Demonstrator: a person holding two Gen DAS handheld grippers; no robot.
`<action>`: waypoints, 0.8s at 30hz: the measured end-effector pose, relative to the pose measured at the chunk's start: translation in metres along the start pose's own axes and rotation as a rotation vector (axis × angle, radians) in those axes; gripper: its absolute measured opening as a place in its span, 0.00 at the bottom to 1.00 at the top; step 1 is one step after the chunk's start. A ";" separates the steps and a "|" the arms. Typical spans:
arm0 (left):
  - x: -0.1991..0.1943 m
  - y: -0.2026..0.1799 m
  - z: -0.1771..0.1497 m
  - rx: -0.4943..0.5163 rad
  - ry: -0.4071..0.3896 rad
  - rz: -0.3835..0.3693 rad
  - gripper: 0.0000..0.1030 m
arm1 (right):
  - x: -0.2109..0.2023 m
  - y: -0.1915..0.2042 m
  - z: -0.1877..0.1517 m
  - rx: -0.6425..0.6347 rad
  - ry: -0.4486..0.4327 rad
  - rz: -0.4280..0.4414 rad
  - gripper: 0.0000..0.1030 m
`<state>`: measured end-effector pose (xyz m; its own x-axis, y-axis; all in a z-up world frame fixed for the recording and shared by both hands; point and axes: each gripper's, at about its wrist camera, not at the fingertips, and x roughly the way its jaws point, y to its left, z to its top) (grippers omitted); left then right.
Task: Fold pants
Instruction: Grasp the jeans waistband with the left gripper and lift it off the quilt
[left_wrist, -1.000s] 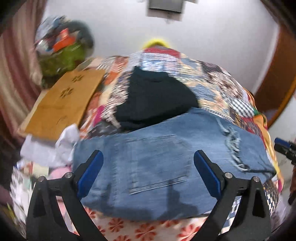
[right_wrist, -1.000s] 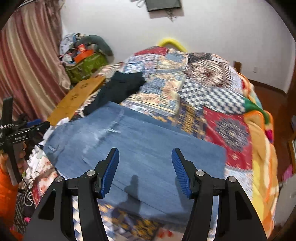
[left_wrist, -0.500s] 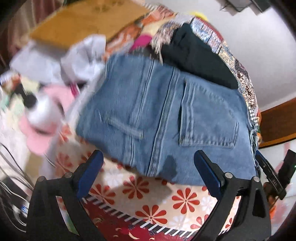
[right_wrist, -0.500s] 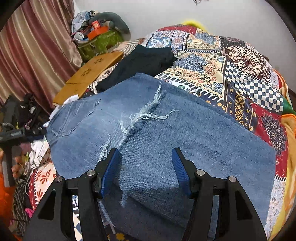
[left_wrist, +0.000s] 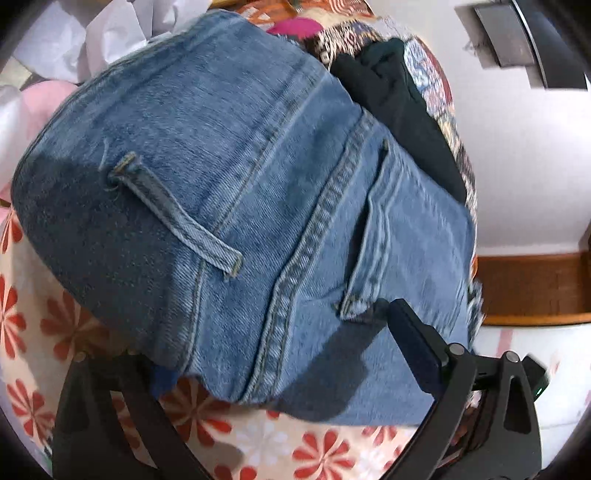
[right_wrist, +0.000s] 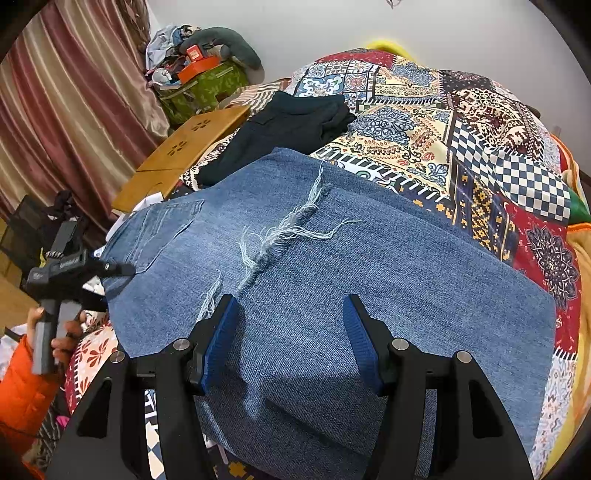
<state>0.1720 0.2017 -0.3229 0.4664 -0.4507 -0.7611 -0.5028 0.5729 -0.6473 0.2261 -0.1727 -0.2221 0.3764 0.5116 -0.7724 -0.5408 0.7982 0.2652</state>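
Blue jeans (right_wrist: 369, 258) with a frayed rip (right_wrist: 288, 229) lie folded across the bed. In the left wrist view their waist end (left_wrist: 229, 177) fills the frame, showing a belt loop (left_wrist: 173, 214) and a back pocket (left_wrist: 406, 240). My left gripper (left_wrist: 288, 362) stands open, astride the waist edge. One finger is partly hidden under the denim; the other finger (left_wrist: 413, 343) lies on top by the pocket corner. From the right wrist view the left gripper (right_wrist: 110, 269) shows at the jeans' left end, held by a hand. My right gripper (right_wrist: 290, 332) hovers open over the leg fabric, pinching nothing.
A black garment (right_wrist: 288, 125) lies beyond the jeans on the patchwork quilt (right_wrist: 480, 129). Wooden boards (right_wrist: 184, 147), a stuffed green bag (right_wrist: 203, 88) and a curtain (right_wrist: 55, 110) are at the left. A floral sheet (left_wrist: 37, 325) borders the bed edge below the waist.
My left gripper has dropped and rolled in close to the waist end, one finger now under the denim edge. The right gripper came nearer the jeans, then stayed still.
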 end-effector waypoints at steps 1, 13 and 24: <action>-0.001 0.000 0.002 -0.007 -0.013 0.003 0.90 | 0.000 0.000 0.000 0.002 -0.001 0.001 0.54; -0.027 -0.039 0.006 0.149 -0.236 0.201 0.18 | -0.001 -0.002 -0.001 0.033 -0.012 0.010 0.54; -0.101 -0.154 -0.040 0.572 -0.540 0.302 0.14 | -0.046 -0.027 -0.014 0.123 -0.112 -0.031 0.54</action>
<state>0.1734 0.1320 -0.1476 0.7286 0.0839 -0.6798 -0.2837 0.9403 -0.1881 0.2130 -0.2219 -0.2018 0.4767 0.5126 -0.7142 -0.4338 0.8438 0.3160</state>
